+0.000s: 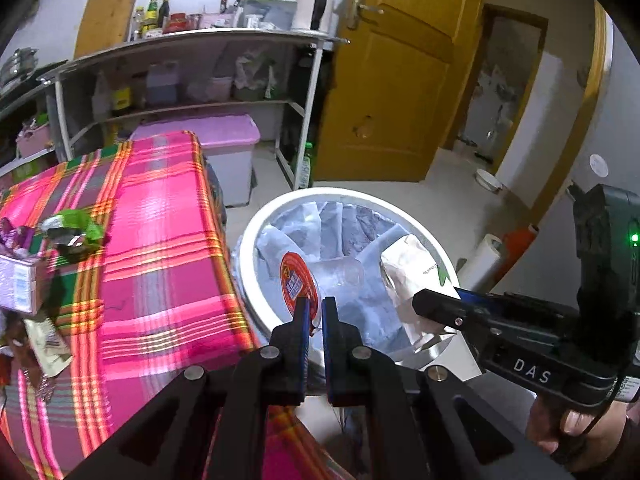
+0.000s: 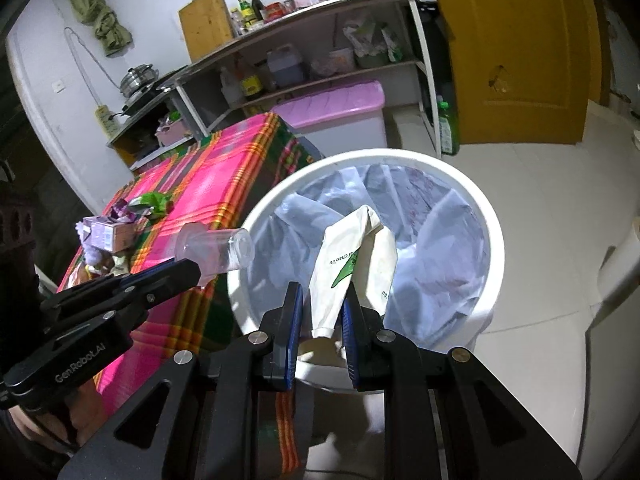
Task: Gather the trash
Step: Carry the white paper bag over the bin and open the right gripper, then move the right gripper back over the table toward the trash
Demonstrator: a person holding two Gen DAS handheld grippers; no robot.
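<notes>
In a cluttered kitchen, a lined white bin [image 2: 486,216] stood beside a plaid tabletop [image 1: 160,216] where wrappers [image 1: 74,226] remained. Both loads hung over the rim; each would drop best if the jaws were spread only once fully above the liner. The left hand-held gripper [image 1: 316,312], nearly pressed together, pinched a clear cup [image 2: 218,250] with a red lid [image 1: 298,284]. The right hand-held gripper [image 2: 322,304], narrowly spread, clamped a cream paper bag [image 2: 352,256] over the bin
</notes>
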